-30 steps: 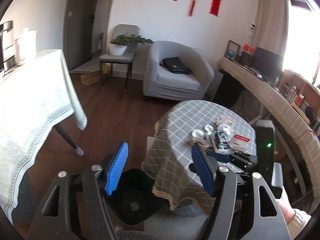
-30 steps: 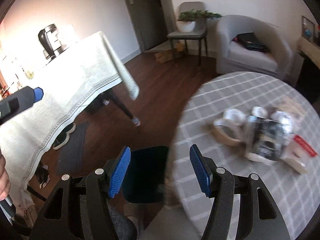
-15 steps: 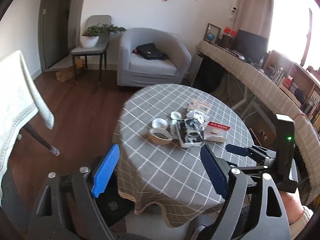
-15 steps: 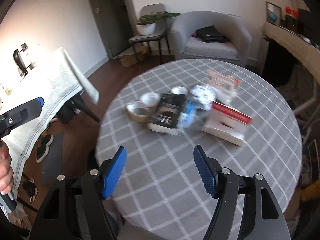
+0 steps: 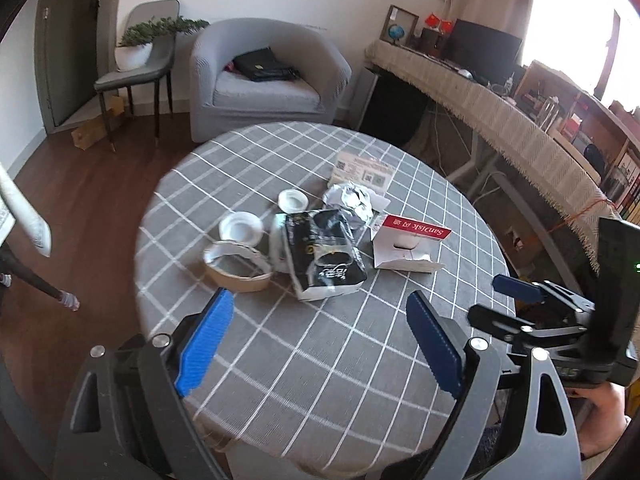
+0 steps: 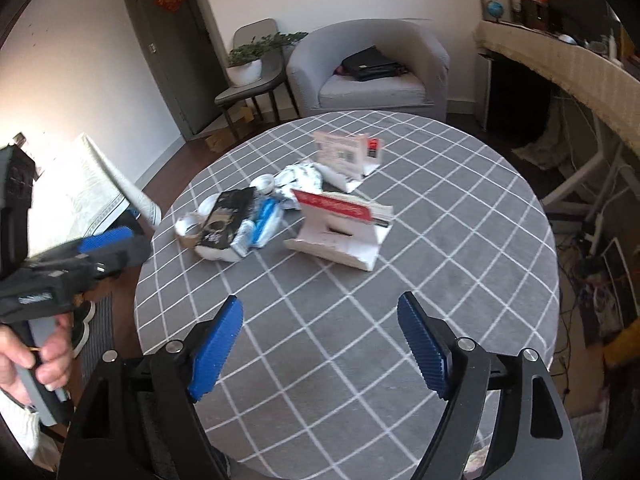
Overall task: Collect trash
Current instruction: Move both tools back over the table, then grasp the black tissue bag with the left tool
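A pile of trash lies in the middle of a round table with a grey checked cloth (image 5: 320, 360): a black packet (image 5: 324, 252), a brown tape roll (image 5: 236, 266), white lids (image 5: 241, 229), crumpled foil (image 5: 352, 200), a red-and-white SanDisk card box (image 5: 404, 244) and a printed card (image 5: 362, 168). The pile also shows in the right wrist view, with the black packet (image 6: 226, 218) and the card box (image 6: 340, 228). My left gripper (image 5: 320, 340) is open and empty above the near table edge. My right gripper (image 6: 320, 344) is open and empty, short of the pile.
A grey armchair (image 5: 264, 80) with a black bag and a chair with a potted plant (image 5: 140, 52) stand behind the table. A long covered desk (image 5: 500, 120) runs along the right. A white-clothed table (image 6: 80, 204) stands to the left. The floor is dark wood.
Both grippers swung from the floor and black bin at the table's side up over the table top. The trash pile now sits centred ahead of both. Jaws stayed open.
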